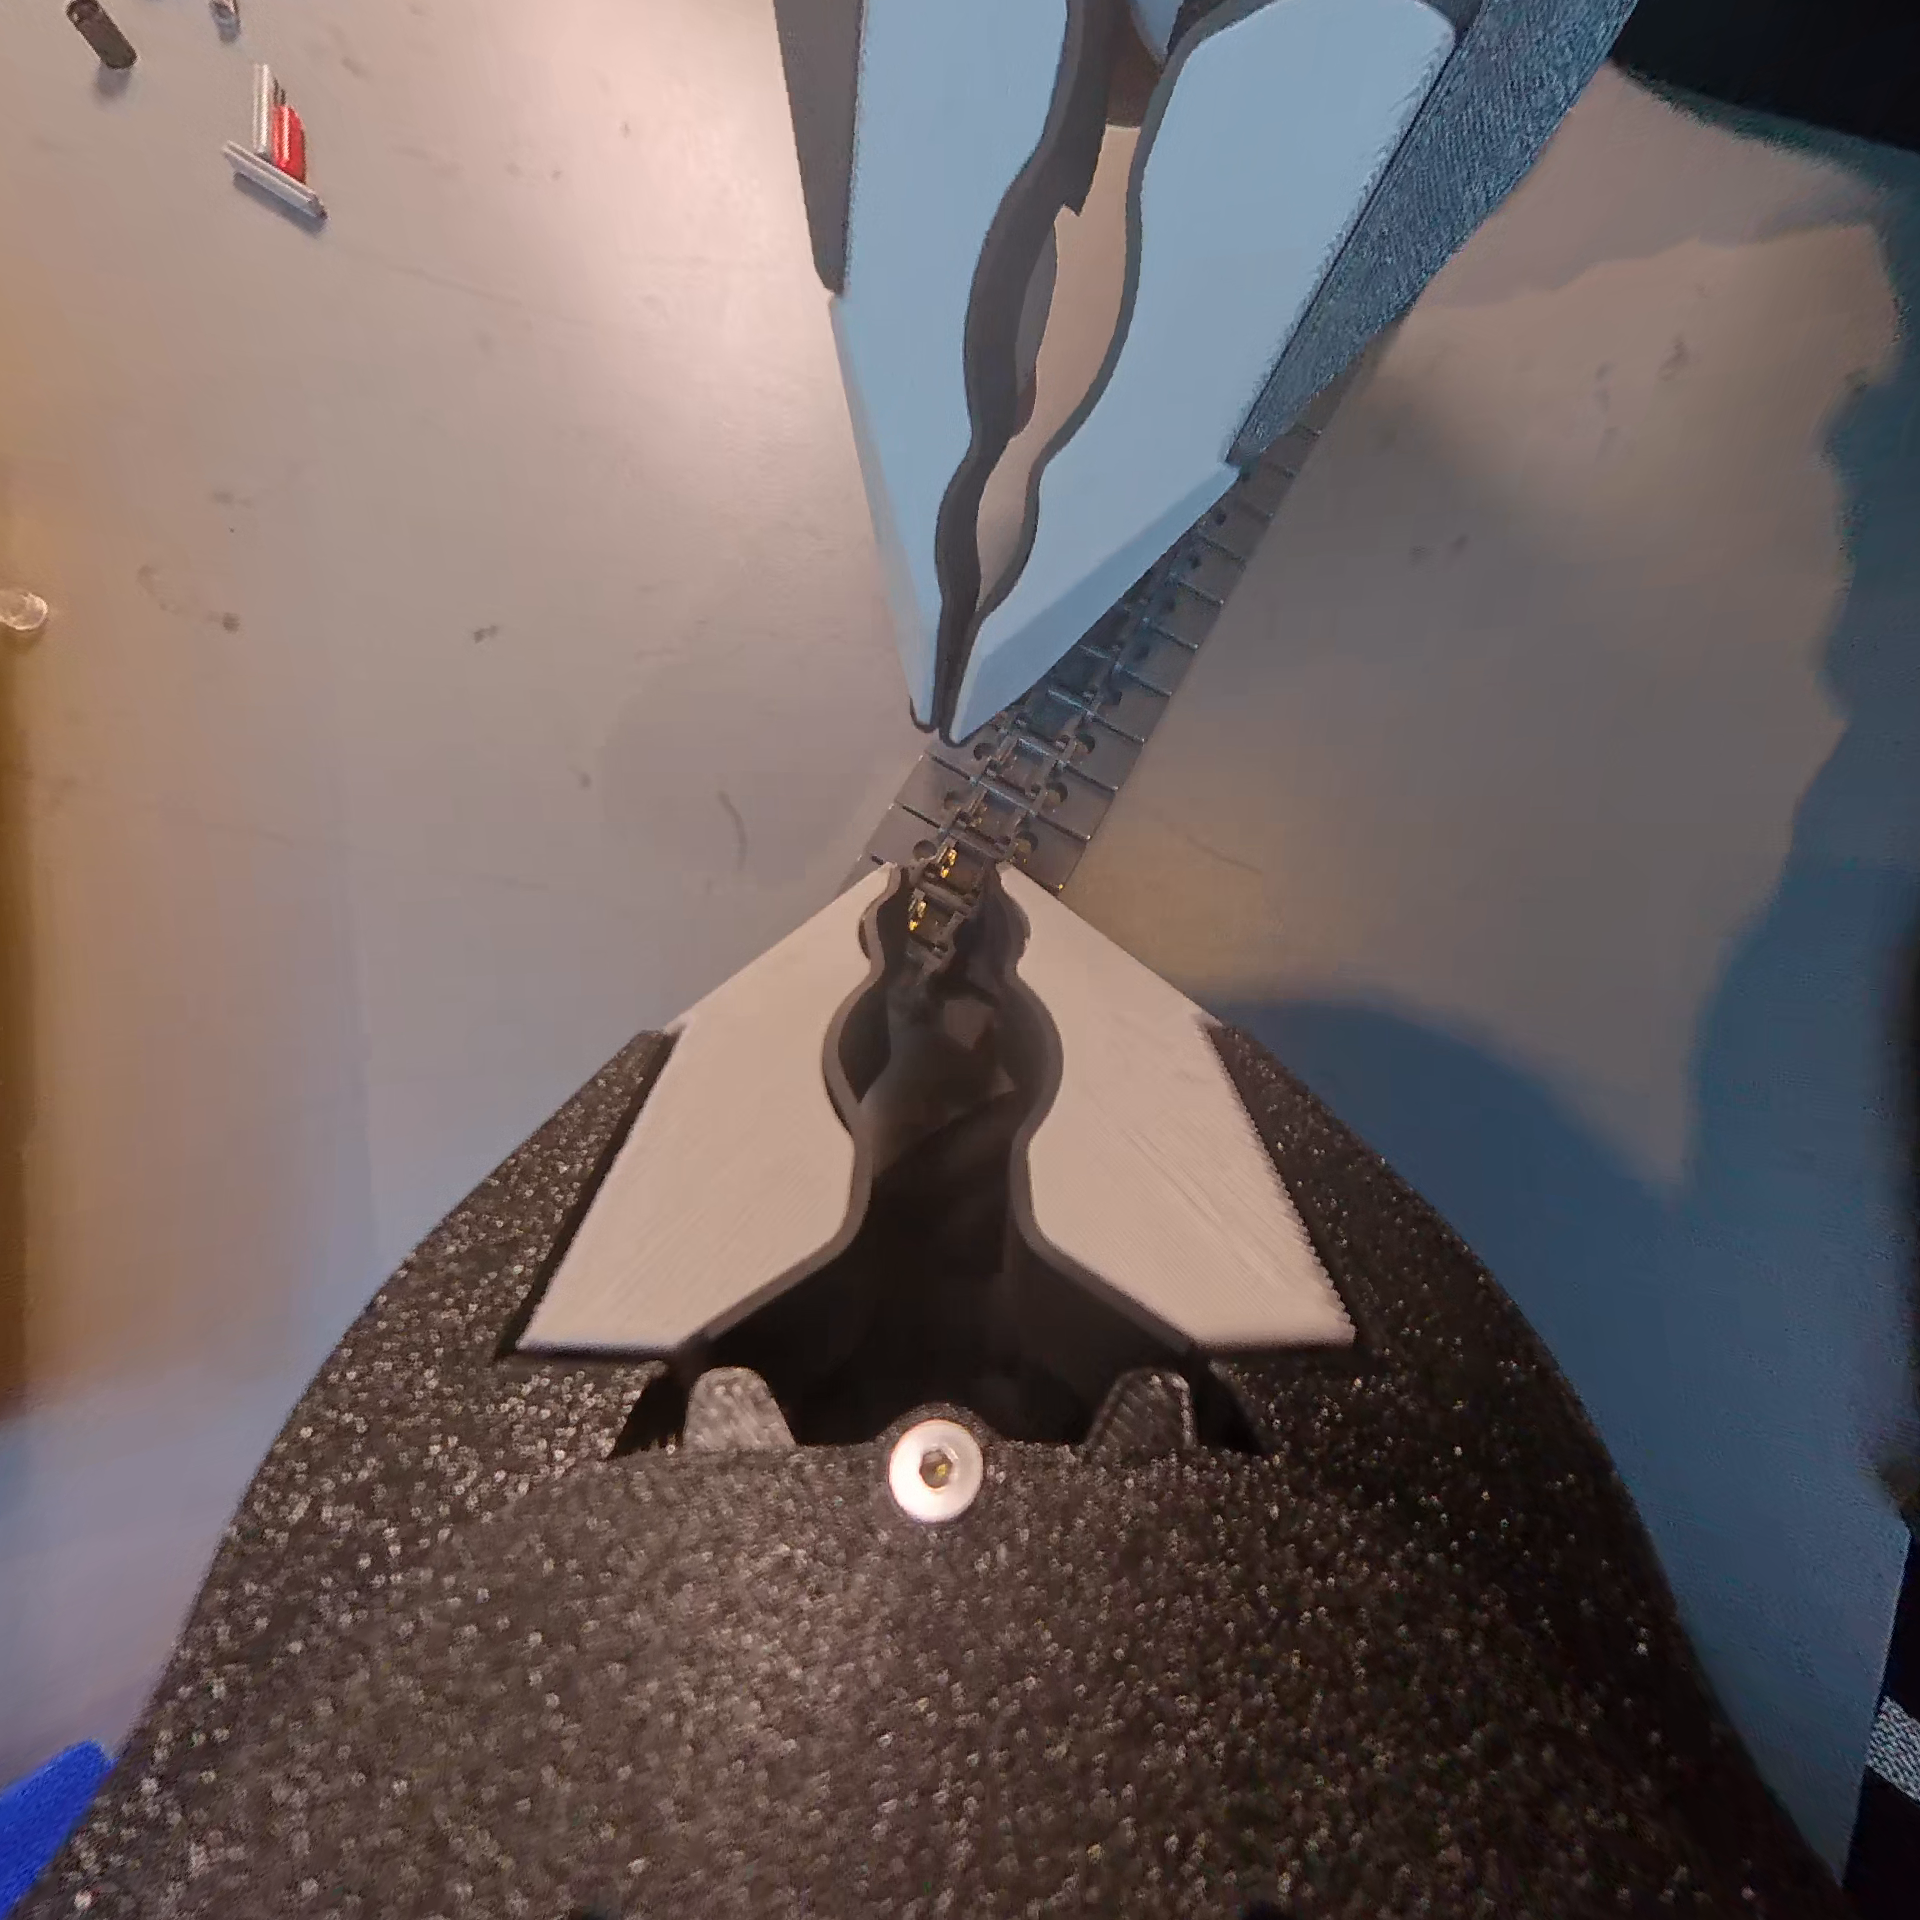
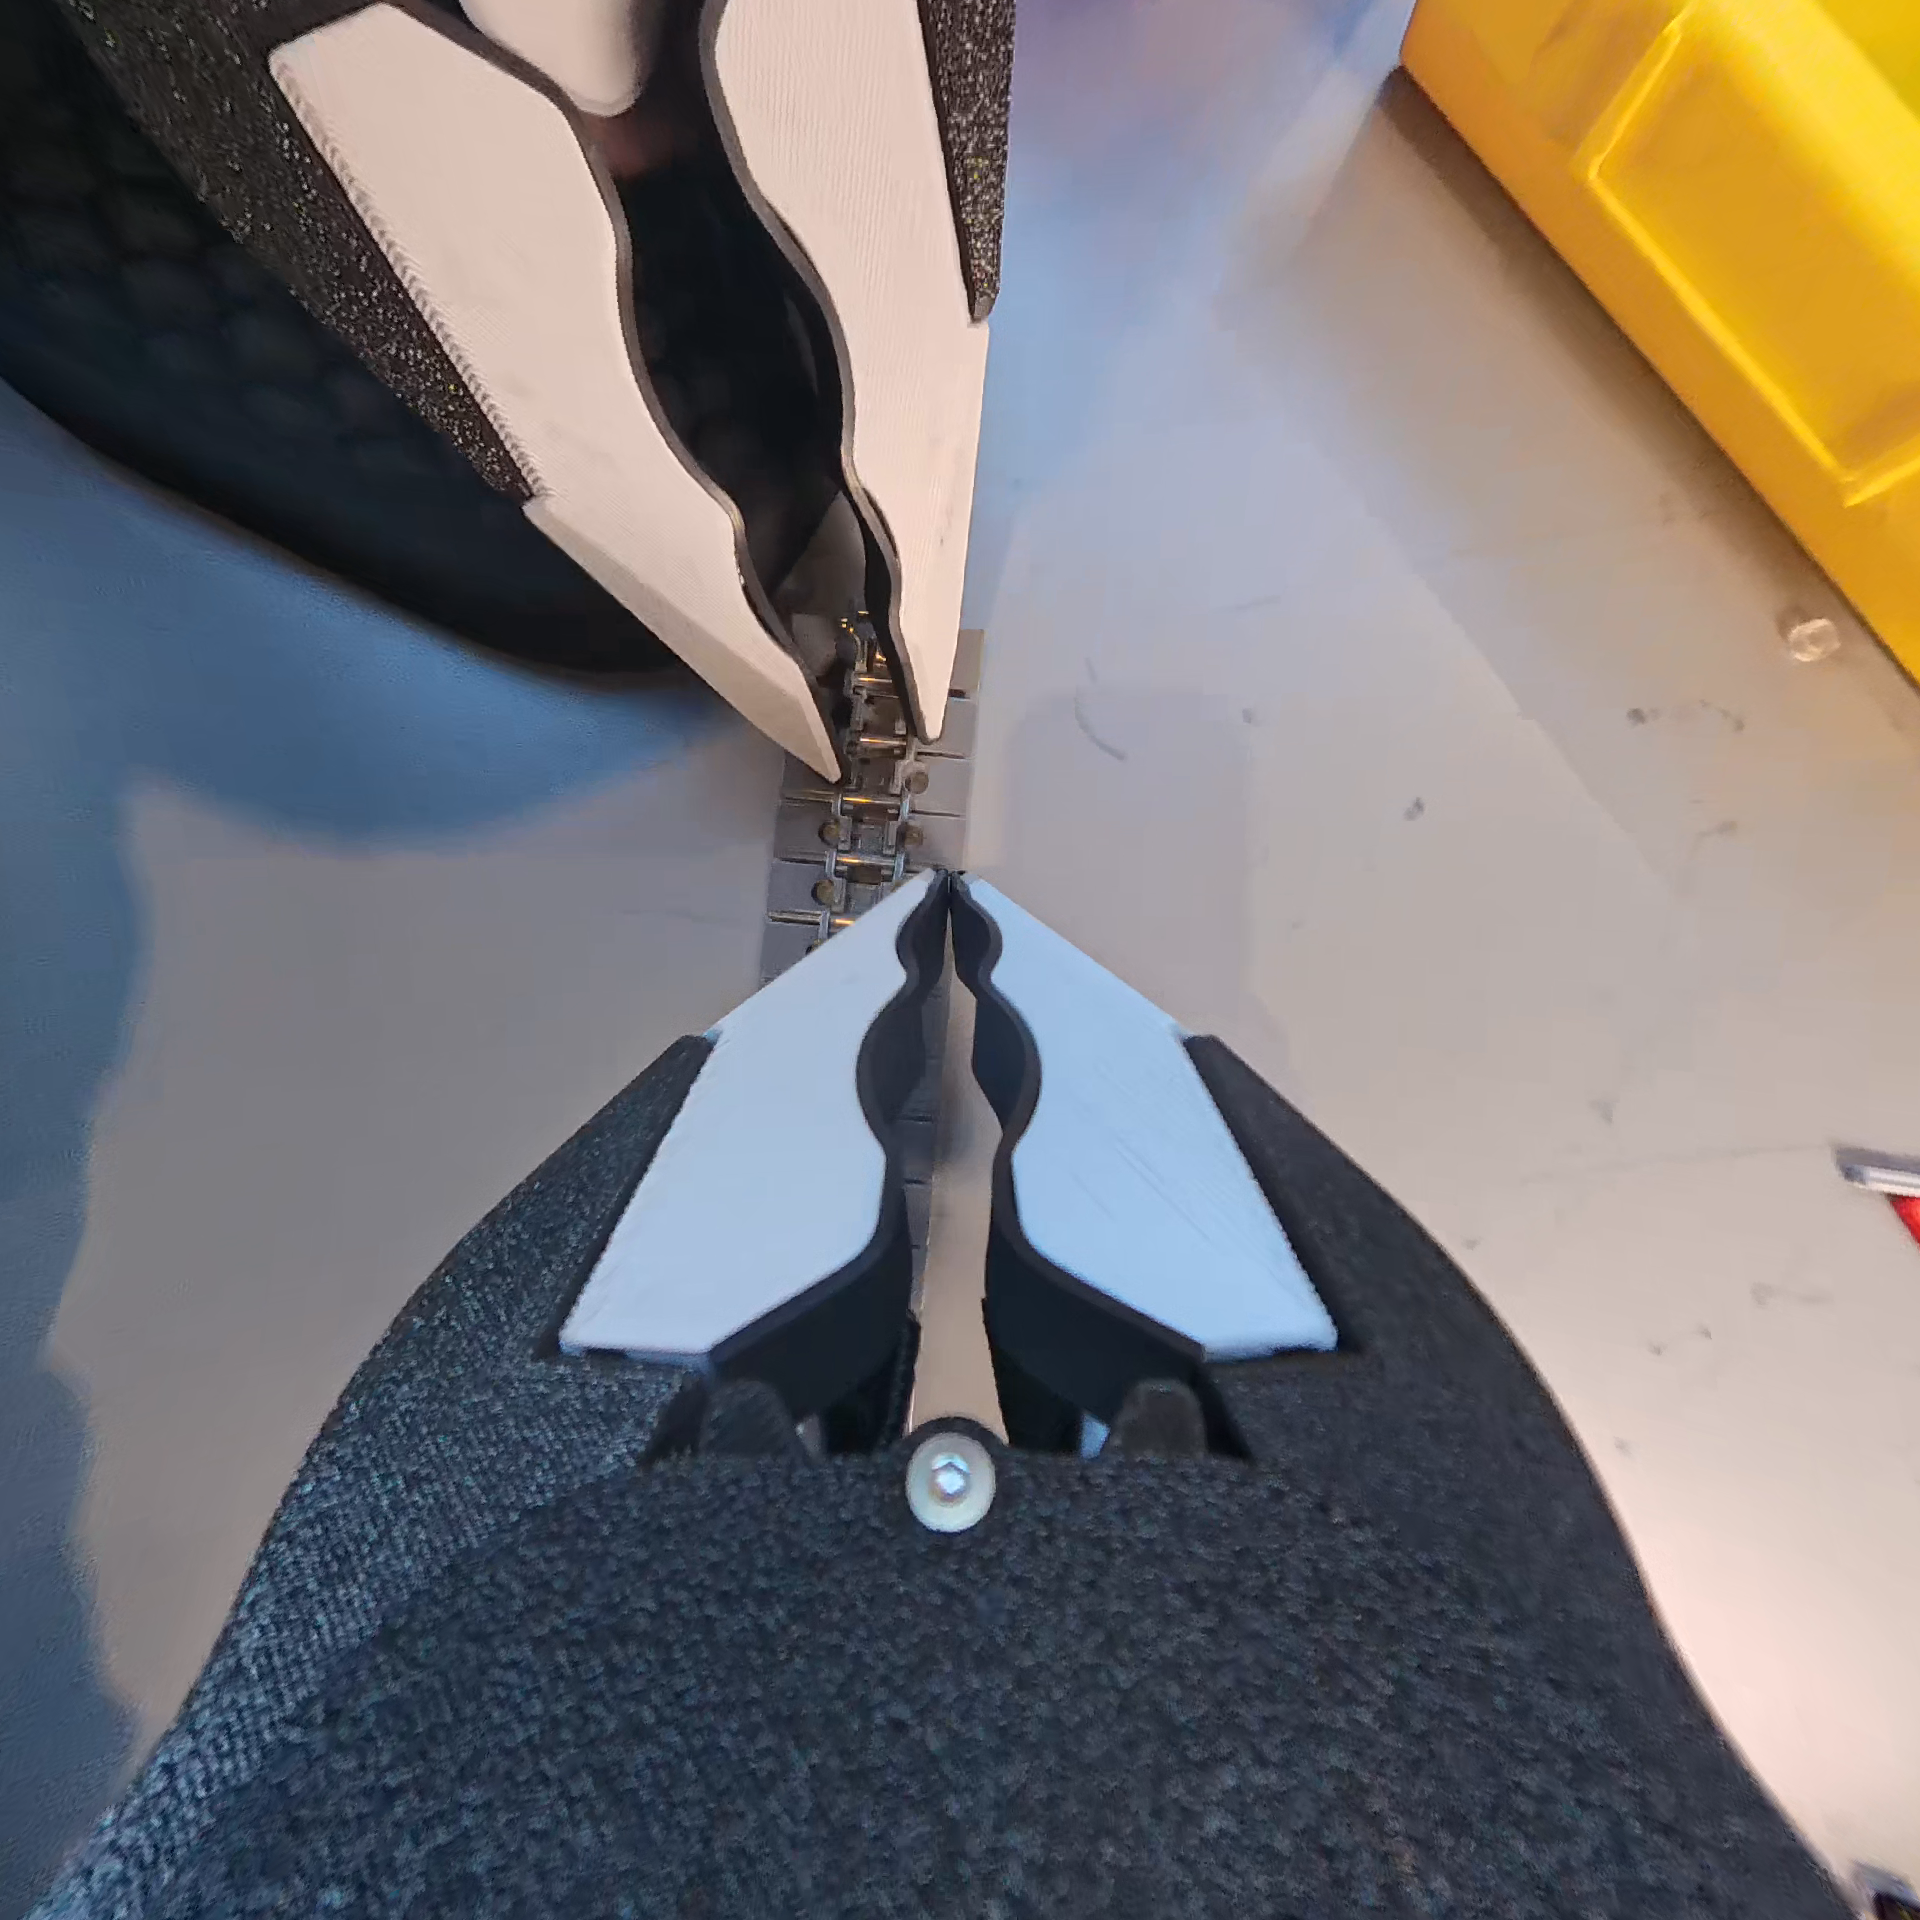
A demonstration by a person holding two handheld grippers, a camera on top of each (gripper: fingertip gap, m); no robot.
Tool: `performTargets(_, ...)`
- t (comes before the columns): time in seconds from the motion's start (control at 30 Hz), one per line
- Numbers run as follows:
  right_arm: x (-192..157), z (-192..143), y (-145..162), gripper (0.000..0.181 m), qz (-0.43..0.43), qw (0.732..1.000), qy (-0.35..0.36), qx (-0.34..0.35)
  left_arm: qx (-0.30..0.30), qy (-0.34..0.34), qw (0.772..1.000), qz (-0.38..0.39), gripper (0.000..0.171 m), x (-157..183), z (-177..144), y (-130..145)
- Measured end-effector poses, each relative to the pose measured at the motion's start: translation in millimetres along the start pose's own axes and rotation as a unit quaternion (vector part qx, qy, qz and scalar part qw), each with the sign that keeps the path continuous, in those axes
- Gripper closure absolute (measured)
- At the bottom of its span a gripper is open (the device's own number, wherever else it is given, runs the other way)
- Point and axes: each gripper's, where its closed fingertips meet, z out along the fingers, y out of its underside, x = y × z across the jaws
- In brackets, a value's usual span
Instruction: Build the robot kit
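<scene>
Metal chain strip (image 1: 1023,774) flat on the grey table (image 1: 468,727), my left gripper (image 1: 940,883) clamped on its near end, my right gripper (image 2: 948,878) pressed together at its edge, yellow bin (image 2: 1704,270) beyond, no readable writing.

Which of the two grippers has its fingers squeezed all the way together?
The right gripper: its fingers meet at the tips. The left gripper has its fingers apart, clamping the middle links of the metal chain.
</scene>
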Motion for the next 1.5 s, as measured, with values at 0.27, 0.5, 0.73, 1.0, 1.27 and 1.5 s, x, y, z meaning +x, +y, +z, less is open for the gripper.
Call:
performTargets(0.27, 0, 5, -4, 0.181, 0.003, 1.0, -0.01, 0.003, 0.0, 0.001, 1.0, 0.0, 0.158, 0, 0, 0)
performTargets(0.5, 1, 10, -6, 0.181, 0.0, 1.0, -0.012, 0.001, 0.0, 0.0, 1.0, 0.001, 0.158, 0, 0, 0)
performTargets(0.73, 3, 15, -18, 0.181, -0.009, 1.0, -0.013, 0.012, 0.023, -0.018, 1.0, -0.006, 0.143, -7, -6, -5)
performTargets(1.0, 4, 19, -20, 0.181, -0.012, 1.0, -0.016, 0.009, 0.016, -0.031, 0.999, -0.032, 0.147, -20, -19, 10)
performTargets(1.27, 4, 27, -28, 0.181, -0.018, 1.0, -0.024, 0.01, 0.012, -0.027, 0.999, -0.031, 0.16, -18, -18, 12)
performTargets(1.5, 6, 30, -42, 0.179, -0.026, 0.999, -0.018, 0.024, 0.02, -0.033, 0.999, -0.038, 0.154, -22, -23, 13)
